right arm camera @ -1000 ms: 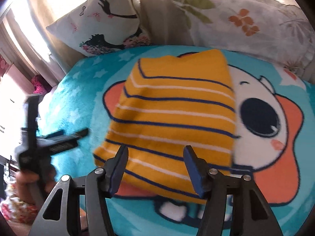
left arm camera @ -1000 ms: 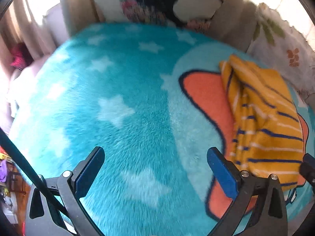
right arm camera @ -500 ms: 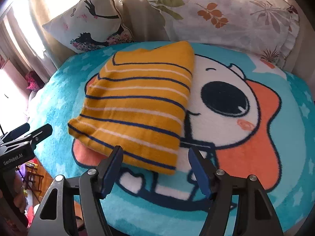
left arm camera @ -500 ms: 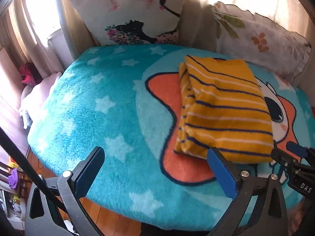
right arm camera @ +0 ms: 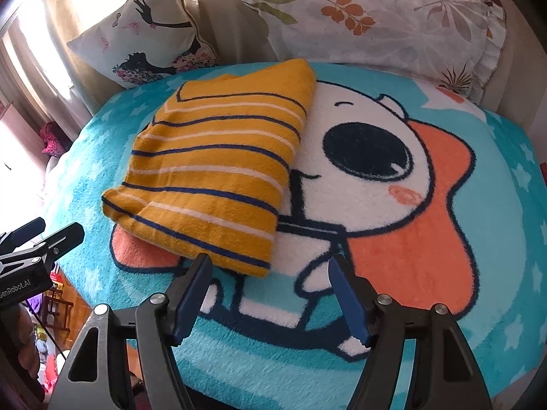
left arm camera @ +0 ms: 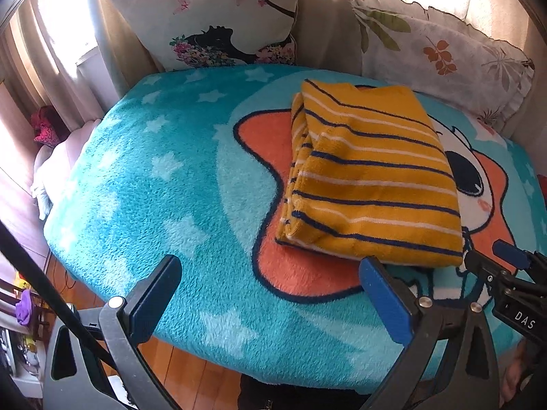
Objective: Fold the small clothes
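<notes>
My right gripper hangs with its jaws apart and empty, just short of the folded yellow striped shirt lying on the blue cartoon blanket. The left gripper shows at the left edge; two pillows stand behind.

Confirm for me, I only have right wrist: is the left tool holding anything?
Observer: No. The left tool is open and empty, with only the blanket between its fingers.
Operator: Is the garment's left edge tidy? I only see the top.
Observer: Not fully. The left wrist view shows the striped garment with stacked layers along that edge, slightly uneven.
</notes>
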Demonstrator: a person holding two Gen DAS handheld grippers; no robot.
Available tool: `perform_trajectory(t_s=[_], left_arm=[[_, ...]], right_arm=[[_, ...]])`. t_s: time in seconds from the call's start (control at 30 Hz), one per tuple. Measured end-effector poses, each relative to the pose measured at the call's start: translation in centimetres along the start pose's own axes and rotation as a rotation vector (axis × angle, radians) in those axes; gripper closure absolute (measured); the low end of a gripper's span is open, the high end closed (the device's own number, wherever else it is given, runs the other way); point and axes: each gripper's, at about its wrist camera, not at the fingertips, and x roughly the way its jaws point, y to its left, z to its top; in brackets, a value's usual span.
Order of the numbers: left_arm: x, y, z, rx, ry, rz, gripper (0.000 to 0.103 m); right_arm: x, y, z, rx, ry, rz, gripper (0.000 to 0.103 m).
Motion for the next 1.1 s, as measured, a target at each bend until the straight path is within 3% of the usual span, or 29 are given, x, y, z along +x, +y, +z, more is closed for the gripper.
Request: perform_trajectory(t_s=[0.3, 0.47, 0.63, 0.77, 0.93, 0.97, 1.07, 1.1], left_arm=[[1.9, 0.8, 1.2, 0.021, 0.039, -0.009, 0.0], [3.2, 2.7, 2.1, 0.009, 0.059, -0.012, 0.0], [4.2, 5.1, 2.9, -0.003, 0.069, -0.006, 0.0], [4.8, 6.7, 3.5, -0.005, 0.067, -0.004, 0.0], [5.4, 8.3, 4.0, 0.002, 0.07, 0.004, 0.0], [5.5, 8.5, 4.1, 0.001, 0.07, 0.003, 0.0], [5.9, 9.1, 4.5, -0.006, 0.074, -0.005, 0.0], [6.1, 9.2, 4.7, -0.01, 0.077, -0.01, 0.0]], right_arm=[[1.5, 1.9, 1.9, -0.031, 0.011, 0.006, 0.028], [2.8, 5.3, 4.3, -0.103, -0.011, 0.024, 0.028], [5.5, 10.1, 7.6, -0.213, -0.047, 0.026, 0.038], [9.6, 12.8, 10.9, -0.234, -0.016, 0.031, 0.045], [14.0, 15.1, 14.5, -0.25, 0.027, -0.026, 0.042], [14.6, 15.5, 14.9, -0.251, 0.034, -0.035, 0.037], [14.1, 16.0, 15.2, -0.26, 0.032, -0.039, 0.035], [13.1, 15.7, 15.3, -0.24, 0.005, -0.003, 0.036]])
